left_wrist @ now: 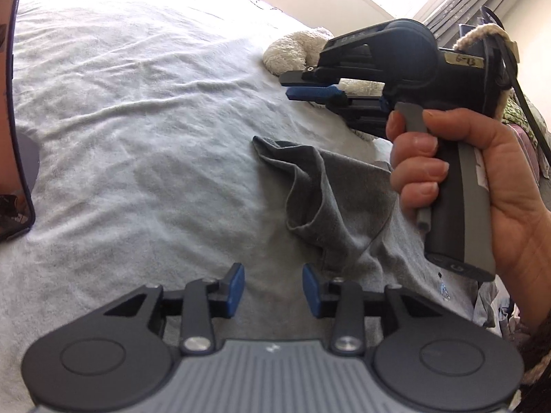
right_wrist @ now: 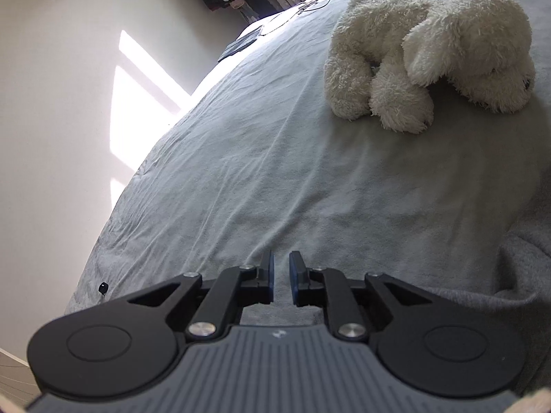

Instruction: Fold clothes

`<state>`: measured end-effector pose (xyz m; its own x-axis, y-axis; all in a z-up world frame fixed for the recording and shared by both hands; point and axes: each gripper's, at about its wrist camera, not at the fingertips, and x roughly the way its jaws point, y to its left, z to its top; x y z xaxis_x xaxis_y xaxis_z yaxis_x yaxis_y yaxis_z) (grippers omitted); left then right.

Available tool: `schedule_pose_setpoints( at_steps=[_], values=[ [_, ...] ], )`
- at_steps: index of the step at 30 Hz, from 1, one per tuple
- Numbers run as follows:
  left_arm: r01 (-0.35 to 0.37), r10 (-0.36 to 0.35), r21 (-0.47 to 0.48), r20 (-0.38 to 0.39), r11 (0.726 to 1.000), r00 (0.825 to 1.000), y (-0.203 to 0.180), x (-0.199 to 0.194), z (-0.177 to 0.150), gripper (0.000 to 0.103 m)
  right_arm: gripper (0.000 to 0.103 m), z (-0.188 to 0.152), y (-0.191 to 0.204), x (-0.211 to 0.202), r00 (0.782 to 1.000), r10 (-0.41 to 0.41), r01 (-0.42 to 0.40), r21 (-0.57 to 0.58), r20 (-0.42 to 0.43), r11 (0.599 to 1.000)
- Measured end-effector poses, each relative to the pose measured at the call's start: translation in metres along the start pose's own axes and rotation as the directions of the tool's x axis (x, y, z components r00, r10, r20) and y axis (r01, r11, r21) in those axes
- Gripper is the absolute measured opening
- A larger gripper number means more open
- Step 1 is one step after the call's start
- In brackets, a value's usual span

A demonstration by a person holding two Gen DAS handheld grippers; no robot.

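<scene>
A grey garment (left_wrist: 344,199) lies crumpled on the pale bed sheet (left_wrist: 137,110), with a folded flap standing up along its left side. My left gripper (left_wrist: 274,287) is open just in front of the garment's near left edge, and nothing sits between its blue pads (left_wrist: 237,285). A hand (left_wrist: 482,189) holds my right gripper (left_wrist: 292,86) above the garment's far end, pointing left. In the right wrist view the right gripper (right_wrist: 281,275) shows a narrow gap with nothing in it, over bare sheet (right_wrist: 275,172).
A white plush toy (right_wrist: 430,58) lies on the bed beyond the garment, also seen behind the right gripper (left_wrist: 292,51). A dark flat device with a cable (right_wrist: 241,43) lies at the far bed edge. A dark-framed object (left_wrist: 17,206) is at the left edge. Rumpled grey fabric (right_wrist: 516,275) is at the right.
</scene>
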<state>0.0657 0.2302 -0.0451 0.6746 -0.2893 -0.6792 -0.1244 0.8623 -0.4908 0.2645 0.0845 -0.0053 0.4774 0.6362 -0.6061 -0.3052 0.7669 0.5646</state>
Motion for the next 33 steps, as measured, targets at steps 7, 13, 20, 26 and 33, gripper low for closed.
schedule_pose_setpoints(
  at_steps=[7, 13, 20, 26, 33],
  values=[
    [0.037, -0.033, -0.069, 0.054, 0.997, 0.998, -0.006, 0.010, 0.006, 0.056, 0.040, 0.023, -0.040, -0.053, 0.985, -0.152, 0.156, -0.045, 0.082, 0.987],
    [0.004, 0.003, -0.062, 0.121, 0.998, 0.993, -0.008, 0.014, 0.017, 0.056, 0.040, 0.035, -0.089, -0.100, 0.946, -0.299, 0.303, -0.017, 0.121, 0.953],
    [0.004, 0.017, -0.158, 0.128, 0.987, 0.992, 0.006, 0.044, 0.067, 0.055, 0.040, 0.035, -0.129, -0.107, 0.910, -0.393, 0.406, -0.085, 0.136, 0.910],
    [-0.025, 0.046, -0.153, 0.135, 0.988, 0.990, 0.015, 0.068, 0.082, 0.048, 0.040, 0.035, -0.150, -0.081, 0.912, -0.393, 0.407, -0.134, 0.116, 0.904],
    [-0.035, 0.038, -0.046, 0.069, 0.998, 0.997, 0.000, 0.086, 0.083, 0.014, 0.042, 0.038, -0.156, -0.057, 0.926, -0.360, 0.375, -0.179, 0.113, 0.909]
  ],
)
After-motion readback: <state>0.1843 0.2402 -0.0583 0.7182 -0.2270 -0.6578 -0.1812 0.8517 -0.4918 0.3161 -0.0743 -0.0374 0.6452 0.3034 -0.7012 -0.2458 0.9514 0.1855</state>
